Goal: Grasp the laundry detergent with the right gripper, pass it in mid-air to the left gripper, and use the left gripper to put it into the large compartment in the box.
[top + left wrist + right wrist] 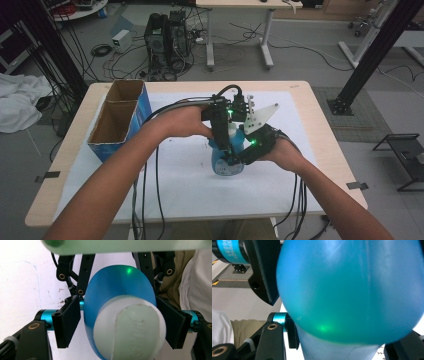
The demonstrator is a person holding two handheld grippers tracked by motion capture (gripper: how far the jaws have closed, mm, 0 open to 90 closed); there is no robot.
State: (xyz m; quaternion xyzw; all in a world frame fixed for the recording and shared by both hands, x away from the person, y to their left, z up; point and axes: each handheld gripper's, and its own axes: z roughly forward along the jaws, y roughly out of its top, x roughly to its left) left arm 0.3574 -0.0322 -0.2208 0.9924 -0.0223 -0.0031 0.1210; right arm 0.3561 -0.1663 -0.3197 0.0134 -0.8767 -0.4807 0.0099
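Note:
A blue plastic bottle [226, 164] with a white cap [232, 131] stands upright on the white sheet in the middle of the table. My left gripper [226, 142] comes down from above and straddles the cap [130, 332]. Its right pad touches the cap, and a thin strip of blue body [117, 287] shows between the left pad [68, 322] and the cap. My right gripper [241, 156] reaches in from the right, low on the bottle. In the right gripper view its jaws [342, 346] press both sides of the bottle [349, 290].
An open blue cardboard box [117, 120] with two compartments stands at the table's left side. Cables trail from both grippers over the front edge. The white sheet [185, 190] covers most of the wooden table [327, 145]. On the floor beyond are computers and cables.

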